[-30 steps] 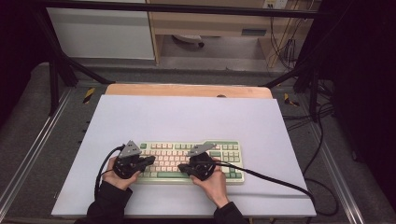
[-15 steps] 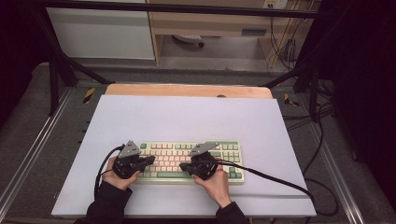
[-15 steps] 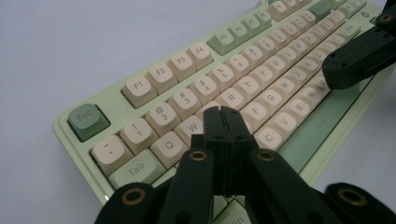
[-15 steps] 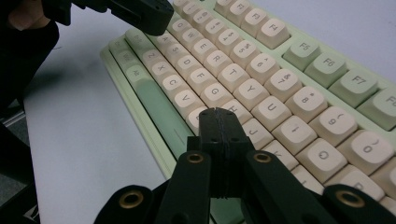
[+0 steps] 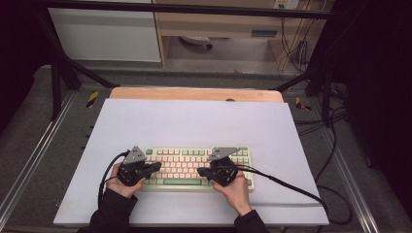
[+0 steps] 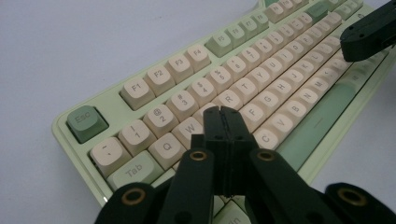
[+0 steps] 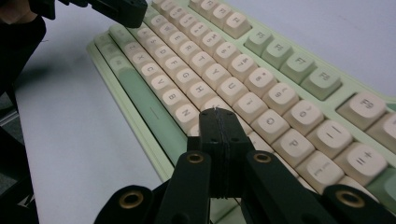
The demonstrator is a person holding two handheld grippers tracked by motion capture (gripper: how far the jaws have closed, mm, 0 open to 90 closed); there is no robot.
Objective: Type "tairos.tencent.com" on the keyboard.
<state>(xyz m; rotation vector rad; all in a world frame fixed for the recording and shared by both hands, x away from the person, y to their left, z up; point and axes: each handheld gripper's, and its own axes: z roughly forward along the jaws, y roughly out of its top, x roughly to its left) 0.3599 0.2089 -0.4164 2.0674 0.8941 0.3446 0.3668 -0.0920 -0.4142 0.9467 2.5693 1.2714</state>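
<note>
Plainly, both claws, left point(image 6: 222, 114) and right point(image 7: 217, 116), pressed together, hover over keyboard point(image 5: 194, 165) keys Esc, Tab.

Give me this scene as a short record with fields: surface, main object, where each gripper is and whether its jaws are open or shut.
surface: pale mat on a wooden table
main object: green and cream keyboard, lying flat near the person's edge
left gripper: jaws shut, tips over the keys at the keyboard's left end, near W and E
right gripper: jaws shut, tips over the keys right of the middle, near J and K
held: nothing between either pair of jaws
</note>
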